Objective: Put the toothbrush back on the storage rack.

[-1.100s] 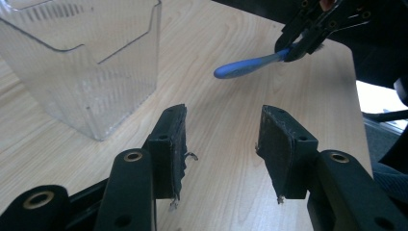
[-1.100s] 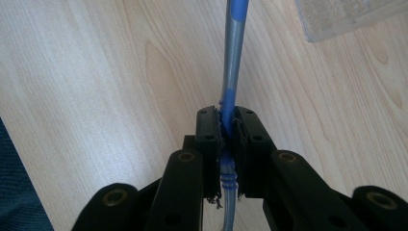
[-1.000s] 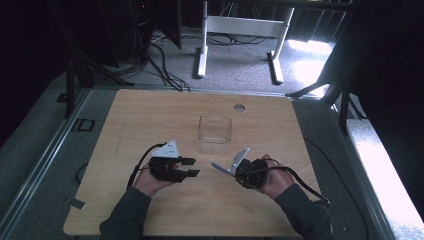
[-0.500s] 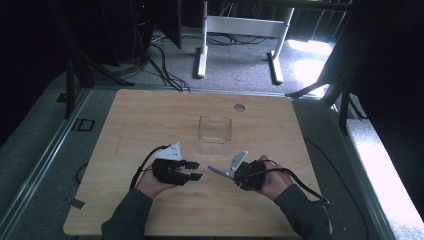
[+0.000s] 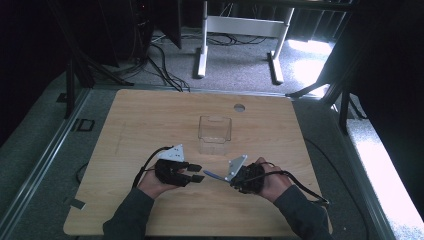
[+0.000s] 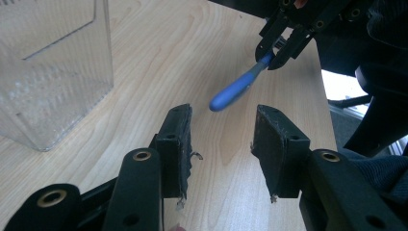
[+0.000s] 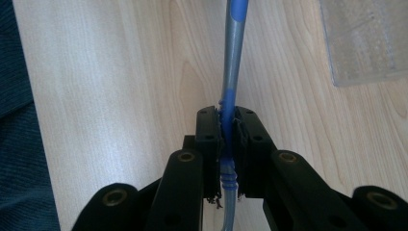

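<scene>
At the near edge of a wooden table (image 5: pixel 150 115), a person's two forearms come in from six o'clock, each hand working a black two-jaw gripper. The right gripper (image 7: pixel 227 126) is clamped tight on a blue-and-grey toothbrush-like handle (image 7: pixel 233 57), which it holds off the wood and pointing toward nine o'clock in the high view, its blue end (image 6: pixel 231 92) hanging in the air just short of the left gripper (image 6: pixel 222 129). That gripper's jaws stand well apart and hold nothing, lined up with the blue tip as though waiting to receive it. The step in hand looks like a hand-over from right to left, at the moment before contact. The next move would call for bringing the tip squarely between the spread jaws, closing them on the handle, and only then letting the right side release; a slanted entry could knock the handle askew. Beyond both hands, at twelve o'clock near the table's middle, stands a clear plastic box (image 5: pixel 215 133), upright and apparently empty, a likely destination for the handle.
</scene>
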The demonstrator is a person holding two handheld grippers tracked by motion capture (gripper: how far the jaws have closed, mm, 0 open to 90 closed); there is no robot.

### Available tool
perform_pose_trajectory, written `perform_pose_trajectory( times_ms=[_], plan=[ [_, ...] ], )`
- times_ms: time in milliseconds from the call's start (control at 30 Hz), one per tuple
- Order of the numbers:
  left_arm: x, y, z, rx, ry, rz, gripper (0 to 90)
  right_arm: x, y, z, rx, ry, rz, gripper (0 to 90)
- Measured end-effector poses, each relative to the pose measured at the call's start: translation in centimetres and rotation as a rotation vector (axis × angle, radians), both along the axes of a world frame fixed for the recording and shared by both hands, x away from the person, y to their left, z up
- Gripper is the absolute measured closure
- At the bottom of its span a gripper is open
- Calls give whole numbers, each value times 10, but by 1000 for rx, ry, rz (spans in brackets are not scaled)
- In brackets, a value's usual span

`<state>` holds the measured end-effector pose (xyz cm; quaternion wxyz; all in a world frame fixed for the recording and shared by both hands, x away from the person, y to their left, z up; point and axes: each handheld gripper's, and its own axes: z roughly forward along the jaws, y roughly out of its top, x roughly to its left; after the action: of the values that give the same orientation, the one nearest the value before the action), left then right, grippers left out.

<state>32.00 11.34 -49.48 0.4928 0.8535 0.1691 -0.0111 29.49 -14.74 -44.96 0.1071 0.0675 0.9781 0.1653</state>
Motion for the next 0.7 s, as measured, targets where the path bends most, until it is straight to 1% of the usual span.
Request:
perform_pose_trajectory(
  times_ms=[300,333,433,533,700],
  plan=[
    [-2,-8,0,7,8,-42,599,-2,1,0,17,3,40,813],
    [-2,-8,1,2,10,-46,601,-2,1,0,18,3,43,814],
    [-2,-10,1,-4,13,-62,615,-3,1,0,25,2,52,813],
    [-2,-11,1,2,18,-77,629,-4,1,1,35,8,68,813],
    [-4,-14,1,0,24,-112,664,-6,1,1,35,15,91,813]
  ],
)
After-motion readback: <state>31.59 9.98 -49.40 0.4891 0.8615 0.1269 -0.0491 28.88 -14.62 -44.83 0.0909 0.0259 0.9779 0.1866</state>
